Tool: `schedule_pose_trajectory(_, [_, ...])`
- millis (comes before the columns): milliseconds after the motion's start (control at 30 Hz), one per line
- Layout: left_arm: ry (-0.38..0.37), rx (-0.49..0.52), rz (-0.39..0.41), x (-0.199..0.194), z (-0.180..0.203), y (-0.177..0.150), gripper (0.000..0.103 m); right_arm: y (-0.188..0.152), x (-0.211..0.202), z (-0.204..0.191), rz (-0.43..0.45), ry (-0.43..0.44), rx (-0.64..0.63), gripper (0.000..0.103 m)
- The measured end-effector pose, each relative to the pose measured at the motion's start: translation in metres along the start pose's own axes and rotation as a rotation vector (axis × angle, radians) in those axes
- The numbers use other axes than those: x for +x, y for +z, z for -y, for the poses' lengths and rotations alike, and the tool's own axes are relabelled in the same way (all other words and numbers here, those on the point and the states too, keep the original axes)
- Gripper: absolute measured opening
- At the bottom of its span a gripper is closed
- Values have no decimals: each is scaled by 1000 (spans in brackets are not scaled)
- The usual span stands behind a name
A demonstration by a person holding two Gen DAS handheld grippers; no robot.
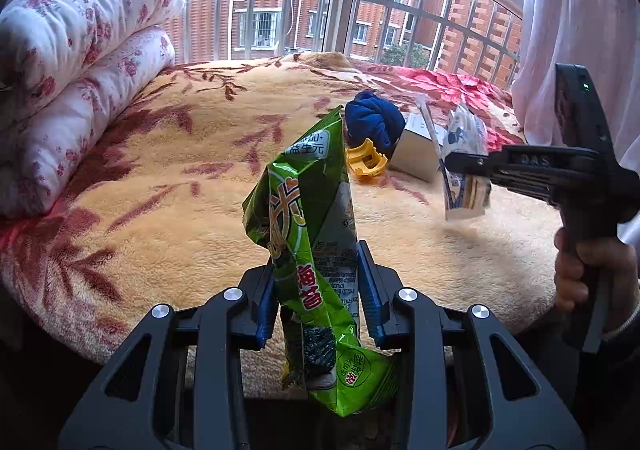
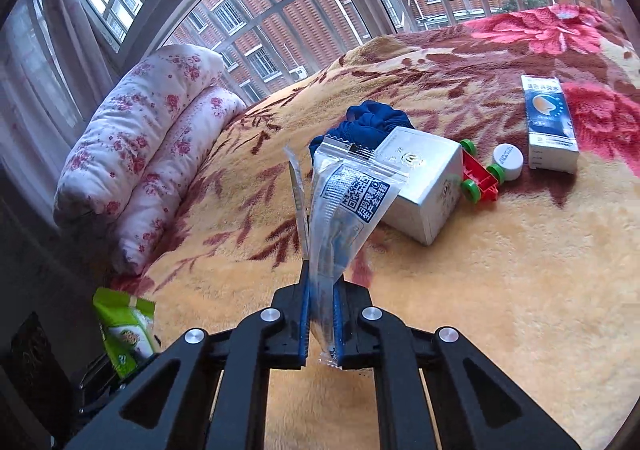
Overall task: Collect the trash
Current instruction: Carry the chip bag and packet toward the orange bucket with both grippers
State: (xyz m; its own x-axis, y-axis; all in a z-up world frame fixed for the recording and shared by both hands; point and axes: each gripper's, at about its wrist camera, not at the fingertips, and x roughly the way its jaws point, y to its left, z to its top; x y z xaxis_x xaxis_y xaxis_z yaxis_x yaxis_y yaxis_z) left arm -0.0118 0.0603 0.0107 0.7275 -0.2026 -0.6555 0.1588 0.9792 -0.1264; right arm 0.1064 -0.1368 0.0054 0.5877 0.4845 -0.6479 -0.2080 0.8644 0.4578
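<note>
The left gripper (image 1: 318, 290) is pinching a crumpled green snack bag (image 1: 308, 234) between its blue fingers (image 1: 267, 306). The bag is sticking up past the fingertips and also hanging down behind them, so its lower end is partly hidden by the gripper's black frame. The fingers are standing a bag's thickness apart, closed onto the foil.

The right gripper (image 2: 321, 320) is squeezing a clear plastic wrapper (image 2: 344, 205) with blue print between its fingers (image 2: 305, 326), which are nearly touching each other. The wrapper is rising straight ahead of the fingertips and fanning open at the top, with a short end poking out below the fingers. Both pieces of trash are being held above the blanket-covered bed (image 2: 500, 290), not lying on it.

Beyond the right fingertips a silver box (image 2: 424, 185) is resting on the bed, with a blue cloth (image 2: 368, 125) bunched just behind it. To the right of the box are a red toy with green wheels (image 2: 480, 177), a white cap (image 2: 507, 161) and a blue-and-white carton (image 2: 550, 125). The wrapper is covering part of the box and cloth. In the left wrist view a yellow plastic piece (image 1: 366, 161) is lying beside the cloth, half hidden by the bag; what it is cannot be made out. A rolled floral quilt (image 1: 80, 69) is lying far to the left of the fingers.
</note>
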Motion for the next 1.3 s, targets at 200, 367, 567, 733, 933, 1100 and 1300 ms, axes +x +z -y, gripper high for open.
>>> schedule_pose_trajectory(200, [23, 30, -3, -1, 18, 1, 34, -44, -38, -13, -7, -5, -59, 9])
schedule_pose_trajectory(367, [26, 69, -2, -9, 36, -6, 34, -81, -69, -21, -7, -5, -102, 9])
schedule_pose_trajectory(567, [33, 116, -4, -20, 54, -21, 34, -117, -93, -23, -3, -43, -126, 9])
schedule_pose_trajectory(733, [37, 144, -23, -22, 62, -37, 34, -140, -105, -19, -3, -39, -110, 9])
schedule_pose_trajectory(933, [23, 200, -51, -29, 69, -66, 34, -171, -113, -17, -30, -25, -92, 9])
schedule_pose_trajectory(1100, [-2, 247, -109, -31, 74, -94, 34, -198, -111, -16, -91, -25, -100, 9])
schedule_pose_trajectory(1300, [-19, 293, -191, -24, 75, -122, 34, -221, -102, -10, -165, -38, -112, 9])
